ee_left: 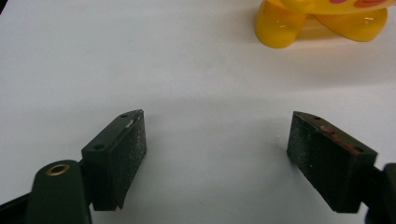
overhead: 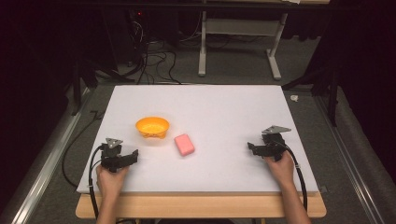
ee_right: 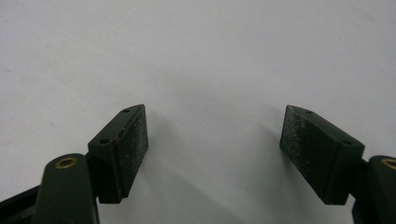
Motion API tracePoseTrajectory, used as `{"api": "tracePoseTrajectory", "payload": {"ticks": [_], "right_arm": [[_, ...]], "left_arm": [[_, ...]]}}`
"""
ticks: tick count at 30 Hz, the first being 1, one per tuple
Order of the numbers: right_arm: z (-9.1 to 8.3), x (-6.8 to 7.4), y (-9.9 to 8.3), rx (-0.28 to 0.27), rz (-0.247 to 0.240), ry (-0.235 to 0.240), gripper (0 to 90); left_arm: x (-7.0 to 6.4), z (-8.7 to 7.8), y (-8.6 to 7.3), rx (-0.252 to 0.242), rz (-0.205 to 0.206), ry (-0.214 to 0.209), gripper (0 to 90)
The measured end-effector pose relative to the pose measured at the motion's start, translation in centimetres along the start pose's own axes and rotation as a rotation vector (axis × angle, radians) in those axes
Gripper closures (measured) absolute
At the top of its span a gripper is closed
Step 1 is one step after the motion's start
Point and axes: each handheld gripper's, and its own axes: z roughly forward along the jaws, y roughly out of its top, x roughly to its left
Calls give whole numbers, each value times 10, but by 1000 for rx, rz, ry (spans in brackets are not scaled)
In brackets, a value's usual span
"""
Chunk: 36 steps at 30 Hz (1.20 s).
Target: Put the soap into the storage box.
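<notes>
An orange-yellow bowl (overhead: 152,126) stands on the white table top (overhead: 210,107), left of centre. A pink block (overhead: 184,144) lies just to its right and nearer me. My left gripper (overhead: 133,155) rests low at the front left, below the bowl, open with nothing between its jaws. In the left gripper view the bowl's yellow foot (ee_left: 280,28) shows at the top right, beyond the open left gripper (ee_left: 217,135). My right gripper (overhead: 251,148) sits at the front right, pointing left toward the block, open and empty. The right gripper (ee_right: 215,128) hovers over bare white surface.
The table's wooden front edge (overhead: 201,205) runs below the hands. Behind the table stand a white frame leg (overhead: 202,51) and loose cables (overhead: 154,60) on the grey floor. A metal rail (overhead: 46,154) runs along the left side.
</notes>
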Motion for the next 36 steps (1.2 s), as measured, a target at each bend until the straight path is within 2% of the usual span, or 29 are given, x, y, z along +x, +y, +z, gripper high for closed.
{"api": "tracePoseTrajectory", "payload": {"ticks": [13, 21, 23, 29, 36], "right_arm": [[0, 0, 0, 1, 2, 0, 242], [0, 0, 0, 1, 1, 0, 242], [0, 0, 0, 2, 2, 0, 242], [0, 0, 0, 0, 0, 0, 242], [0, 0, 0, 1, 0, 0, 242]], "left_arm": [[0, -1, 1, 6, -12, -26, 156], [0, -15, 1, -34, 0, -40, 146], [-2, -20, 1, -57, 2, -46, 147], [-13, -33, 4, -103, 49, -79, 144], [-36, -43, 9, -138, 121, -133, 145]]}}
